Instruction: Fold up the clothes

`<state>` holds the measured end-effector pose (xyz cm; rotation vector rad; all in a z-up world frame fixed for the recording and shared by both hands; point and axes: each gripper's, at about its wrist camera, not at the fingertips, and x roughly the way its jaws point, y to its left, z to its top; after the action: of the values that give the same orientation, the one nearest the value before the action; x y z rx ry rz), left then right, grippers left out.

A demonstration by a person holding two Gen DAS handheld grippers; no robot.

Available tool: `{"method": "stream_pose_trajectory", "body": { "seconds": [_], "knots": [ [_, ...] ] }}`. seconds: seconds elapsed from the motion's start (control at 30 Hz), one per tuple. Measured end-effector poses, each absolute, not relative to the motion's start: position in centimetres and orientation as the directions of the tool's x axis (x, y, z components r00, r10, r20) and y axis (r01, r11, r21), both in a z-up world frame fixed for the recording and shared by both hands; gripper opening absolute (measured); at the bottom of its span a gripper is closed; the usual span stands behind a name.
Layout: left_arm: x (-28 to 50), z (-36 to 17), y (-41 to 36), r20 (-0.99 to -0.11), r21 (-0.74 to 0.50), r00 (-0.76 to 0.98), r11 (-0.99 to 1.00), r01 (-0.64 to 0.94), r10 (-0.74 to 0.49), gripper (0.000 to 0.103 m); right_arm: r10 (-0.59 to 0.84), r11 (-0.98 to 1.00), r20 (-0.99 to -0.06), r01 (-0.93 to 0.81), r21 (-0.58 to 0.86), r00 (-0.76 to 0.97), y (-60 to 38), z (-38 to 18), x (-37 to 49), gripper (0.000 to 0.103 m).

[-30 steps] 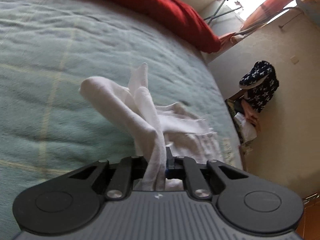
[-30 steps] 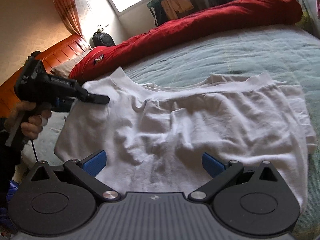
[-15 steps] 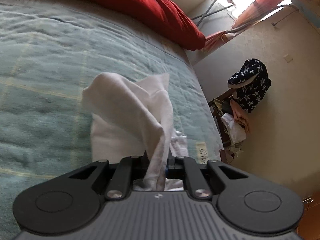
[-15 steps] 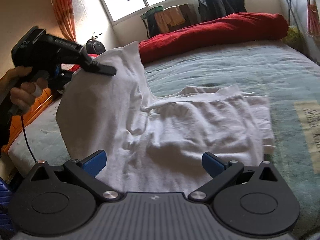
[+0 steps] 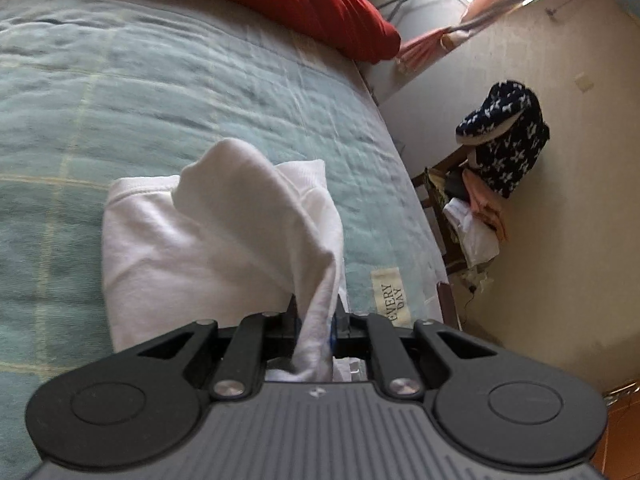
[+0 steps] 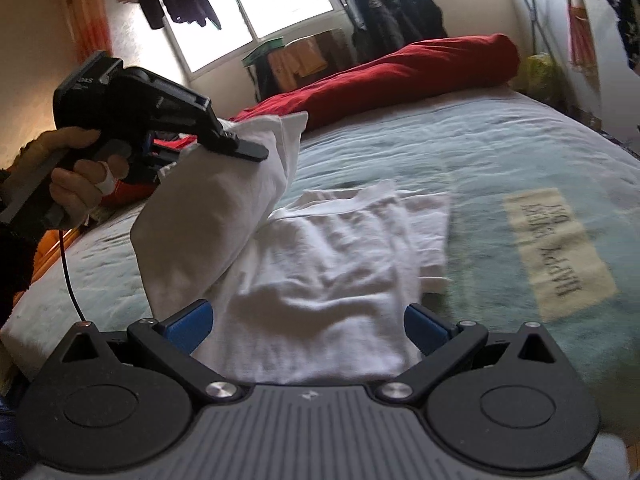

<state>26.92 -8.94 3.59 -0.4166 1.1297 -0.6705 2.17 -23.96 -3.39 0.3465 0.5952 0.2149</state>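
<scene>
A white t-shirt [image 6: 328, 264] lies on the pale green bedspread [image 6: 480, 148]. My left gripper [image 5: 314, 320] is shut on one side of the white t-shirt [image 5: 208, 240] and holds that side lifted above the part that lies flat. In the right wrist view the left gripper [image 6: 244, 148] hangs up at the left, held by a hand [image 6: 76, 184], with the raised cloth draped below it. My right gripper [image 6: 308, 326] is open just above the shirt's near edge, with cloth under its blue pads [image 6: 190, 322] and nothing pinched.
A long red duvet [image 6: 400, 76] lies across the far side of the bed. A label patch [image 6: 560, 248] is sewn on the bedspread to the right of the shirt. A chair with piled clothes [image 5: 492, 172] stands past the bed edge. Clothes hang on a rack [image 6: 392, 12] by the window.
The left gripper has lifted its side of the shirt higher and carried it over the flat part. The right gripper stayed open at the shirt's near edge.
</scene>
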Motion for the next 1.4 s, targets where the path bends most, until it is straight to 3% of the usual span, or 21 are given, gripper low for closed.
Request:
{"method": "stream_pose_trajectory", "body": {
  "seconds": [0.63,0.73,0.9,1.07,1.4],
  "knots": [
    [27.1,-1.3,-17.5,-0.829,-0.47,0.195,0.842,0.267,-0.524,0.013,0.243,0.911,-0.494,-0.021,0.411,0.835,-28.0,-4.1,0.6,0.103],
    [27.3,-1.6,-17.8,-0.833,-0.47,0.188,0.845,0.254,-0.52,0.017,0.241,0.911,-0.494,-0.018,0.413,0.835,-28.2,-4.2,0.5,0.103],
    [27.5,-1.3,-18.1,-0.824,-0.493,0.179,0.835,0.243,-0.538,0.037,0.237,0.909,-0.494,-0.012,0.416,0.836,-28.5,-4.3,0.2,0.103],
    [27.3,0.0,-18.4,-0.798,-0.524,0.175,0.807,0.271,-0.577,0.048,0.238,0.91,-0.496,-0.014,0.414,0.835,-28.5,-4.4,0.0,0.103],
    [26.3,2.9,-18.3,-0.751,-0.537,0.21,0.764,0.357,-0.626,0.061,0.258,0.911,-0.495,-0.038,0.411,0.83,-28.0,-4.3,0.4,0.103]
  ]
}}
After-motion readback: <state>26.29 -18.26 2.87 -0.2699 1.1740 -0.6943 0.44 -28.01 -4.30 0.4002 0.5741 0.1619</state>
